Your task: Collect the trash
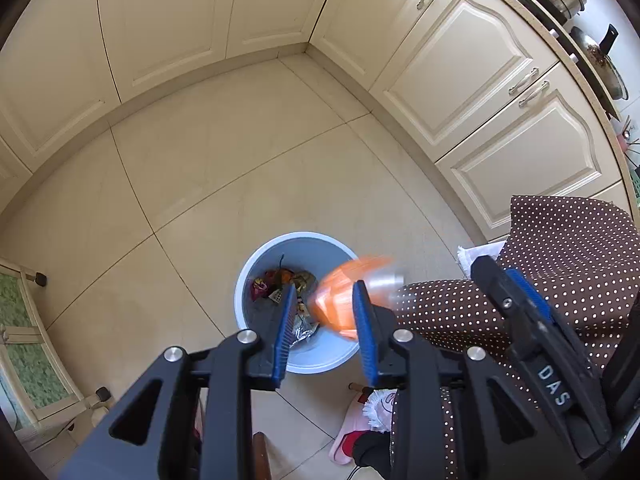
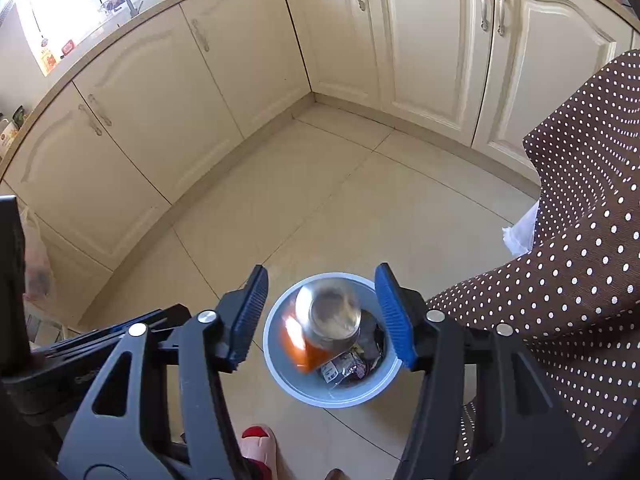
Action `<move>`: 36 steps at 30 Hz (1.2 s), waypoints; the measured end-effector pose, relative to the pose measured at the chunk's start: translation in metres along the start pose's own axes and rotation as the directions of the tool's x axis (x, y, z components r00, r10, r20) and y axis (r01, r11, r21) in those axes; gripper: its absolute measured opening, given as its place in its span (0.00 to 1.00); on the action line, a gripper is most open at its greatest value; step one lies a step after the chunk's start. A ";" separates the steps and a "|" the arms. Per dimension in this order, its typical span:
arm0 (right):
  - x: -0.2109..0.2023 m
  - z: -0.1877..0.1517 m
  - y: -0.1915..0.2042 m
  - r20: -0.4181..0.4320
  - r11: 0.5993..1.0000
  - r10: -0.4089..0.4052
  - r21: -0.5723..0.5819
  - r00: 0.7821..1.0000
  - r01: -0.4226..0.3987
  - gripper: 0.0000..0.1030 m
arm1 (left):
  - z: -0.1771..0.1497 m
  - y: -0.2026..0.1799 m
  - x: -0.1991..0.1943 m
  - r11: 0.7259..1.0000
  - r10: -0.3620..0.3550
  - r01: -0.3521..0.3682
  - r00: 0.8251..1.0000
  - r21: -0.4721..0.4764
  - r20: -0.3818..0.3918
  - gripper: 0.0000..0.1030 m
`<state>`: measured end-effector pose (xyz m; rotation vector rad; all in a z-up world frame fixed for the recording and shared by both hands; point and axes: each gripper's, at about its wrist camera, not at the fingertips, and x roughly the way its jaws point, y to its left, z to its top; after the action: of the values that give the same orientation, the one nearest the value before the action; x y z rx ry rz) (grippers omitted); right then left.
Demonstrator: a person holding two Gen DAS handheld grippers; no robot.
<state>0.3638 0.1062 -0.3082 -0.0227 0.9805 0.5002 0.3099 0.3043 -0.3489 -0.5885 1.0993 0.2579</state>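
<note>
Cream corner cabinets [image 2: 424, 40] around a sunlit beige tiled floor [image 2: 320, 208].

The floor [image 2: 320, 184] is bare and wide open in front of the blue bin [image 2: 280, 376]. Cupboard doors [image 2: 424, 52] wall off the far side. A bottle [image 2: 324, 324] blocks the bin's mouth, and a dotted skirt [image 2: 580, 264] crowds the right.
</note>
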 end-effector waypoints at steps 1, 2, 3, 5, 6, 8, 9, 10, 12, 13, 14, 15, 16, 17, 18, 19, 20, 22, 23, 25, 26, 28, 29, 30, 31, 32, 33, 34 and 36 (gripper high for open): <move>-0.001 0.000 -0.001 -0.002 1.000 -0.002 0.001 1.000 0.002 0.54 | 0.000 -0.001 -0.002 1.000 0.000 0.000 1.000 0.005 0.004 0.28; -0.003 -0.001 -0.001 0.000 1.000 -0.006 -0.002 1.000 0.006 0.54 | 0.000 -0.003 -0.004 1.000 0.003 -0.003 1.000 0.009 0.008 0.28; -0.006 -0.001 -0.001 0.005 1.000 -0.011 -0.010 1.000 0.011 0.54 | -0.001 -0.005 -0.009 1.000 0.011 -0.012 1.000 0.013 0.015 0.28; -0.016 0.000 -0.001 0.015 1.000 -0.020 -0.022 1.000 0.020 0.54 | -0.003 -0.010 -0.019 1.000 0.013 -0.013 0.999 0.022 0.036 0.28; -0.025 0.000 -0.002 0.029 0.999 -0.030 -0.033 0.999 0.031 0.54 | -0.004 -0.015 -0.028 0.999 0.014 -0.016 0.998 0.032 0.054 0.28; -0.046 0.001 0.000 0.060 0.998 -0.042 -0.051 0.997 0.045 0.54 | -0.008 -0.025 -0.048 0.998 0.027 -0.033 0.994 0.059 0.104 0.28; -0.054 0.002 -0.001 0.072 0.997 -0.046 -0.055 0.996 0.050 0.54 | -0.012 -0.031 -0.061 0.997 0.026 -0.036 0.991 0.073 0.135 0.28; -0.071 0.002 0.000 0.101 0.997 -0.048 -0.062 0.994 0.054 0.54 | -0.015 -0.035 -0.071 0.996 0.019 -0.032 0.988 0.082 0.152 0.28; -0.096 0.000 0.001 0.139 0.995 -0.056 -0.078 0.989 0.067 0.54 | -0.024 -0.046 -0.095 0.993 0.007 -0.030 0.981 0.111 0.196 0.28; -0.114 -0.002 0.001 0.171 0.993 -0.062 -0.085 0.983 0.078 0.54 | -0.030 -0.052 -0.108 0.991 0.005 -0.034 0.976 0.129 0.218 0.29; -0.129 -0.004 0.000 0.195 0.993 -0.065 -0.084 0.979 0.082 0.54 | -0.034 -0.056 -0.117 0.990 0.002 -0.036 0.973 0.140 0.232 0.29; -0.140 -0.006 -0.001 0.209 0.993 -0.066 -0.082 0.976 0.085 0.54 | -0.041 -0.062 -0.130 0.987 -0.004 -0.037 0.967 0.154 0.253 0.32; -0.158 -0.009 -0.003 0.234 0.993 -0.070 -0.080 0.970 0.091 0.54 | -0.047 -0.067 -0.140 0.986 -0.004 -0.041 0.964 0.163 0.267 0.35; -0.173 -0.014 -0.004 0.256 0.992 -0.073 -0.079 0.964 0.096 0.54 | -0.053 -0.072 -0.150 0.984 -0.005 -0.046 0.959 0.175 0.283 0.36; -0.184 -0.017 -0.005 0.271 0.992 -0.076 -0.078 0.959 0.101 0.54 | -0.063 -0.077 -0.164 0.981 -0.011 -0.050 0.951 0.188 0.308 0.38; -0.197 -0.020 -0.006 0.287 0.991 -0.080 -0.076 0.955 0.106 0.54 | -0.069 -0.082 -0.173 0.979 -0.015 -0.052 0.945 0.198 0.326 0.41; -0.212 -0.026 -0.008 0.305 0.991 -0.082 -0.074 0.949 0.109 0.54 | -0.077 -0.087 -0.183 0.976 -0.021 -0.054 0.939 0.209 0.342 0.42; -0.243 -0.038 -0.012 0.349 0.991 -0.091 -0.063 0.933 0.120 0.57 | -0.093 -0.096 -0.207 0.971 -0.043 -0.050 0.925 0.232 0.379 0.45; -0.252 -0.041 -0.012 0.362 0.989 -0.101 -0.060 0.927 0.132 0.57 | -0.100 -0.100 -0.216 0.969 -0.049 -0.052 0.918 0.243 0.394 0.46; -0.279 -0.052 -0.016 0.399 0.989 -0.109 -0.051 0.910 0.140 0.58 | -0.117 -0.109 -0.239 0.963 -0.064 -0.058 0.898 0.263 0.435 0.48; -0.289 -0.056 -0.016 0.411 0.988 -0.113 -0.046 0.905 0.145 0.59 | -0.123 -0.114 -0.245 0.961 -0.069 -0.060 0.892 0.268 0.446 0.49; -0.307 -0.065 -0.018 0.438 0.986 -0.128 -0.038 0.890 0.160 0.59 | -0.139 -0.123 -0.261 0.954 -0.094 -0.055 0.876 0.293 0.472 0.52; -0.318 -0.071 -0.019 0.456 0.985 -0.137 -0.030 0.880 0.168 0.59 | -0.145 -0.128 -0.267 0.952 -0.097 -0.061 0.870 0.299 0.484 0.52; -0.328 -0.077 -0.021 0.470 0.985 -0.145 -0.019 0.871 0.174 0.59 | -0.155 -0.133 -0.276 0.948 -0.099 -0.073 0.858 0.309 0.505 0.52; -0.336 -0.082 -0.022 0.481 0.984 -0.153 -0.008 0.863 0.179 0.59 | -0.160 -0.137 -0.281 0.946 -0.099 -0.079 0.852 0.314 0.513 0.52; -0.343 -0.087 -0.023 0.491 0.984 -0.157 -0.001 0.857 0.181 0.60 | -0.166 -0.141 -0.286 0.944 -0.106 -0.080 0.846 0.320 0.523 0.52; -0.349 -0.092 -0.024 0.502 0.984 -0.159 0.005 0.850 0.181 0.60 | -0.173 -0.145 -0.293 0.940 -0.120 -0.077 0.837 0.332 0.533 0.53; -0.358 -0.098 -0.025 0.515 0.982 -0.167 0.014 0.841 0.186 0.61 | -0.181 -0.149 -0.299 0.936 -0.126 -0.082 0.829 0.341 0.545 0.53; -0.371 -0.107 -0.027 0.534 0.982 -0.170 0.020 0.828 0.188 0.62 | -0.195 -0.155 -0.310 0.929 -0.134 -0.096 0.812 0.356 0.568 0.53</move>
<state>0.1226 -0.0899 -0.0770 -0.0040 0.4120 0.3197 0.0979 0.0950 -0.0857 -0.1500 0.5113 0.1866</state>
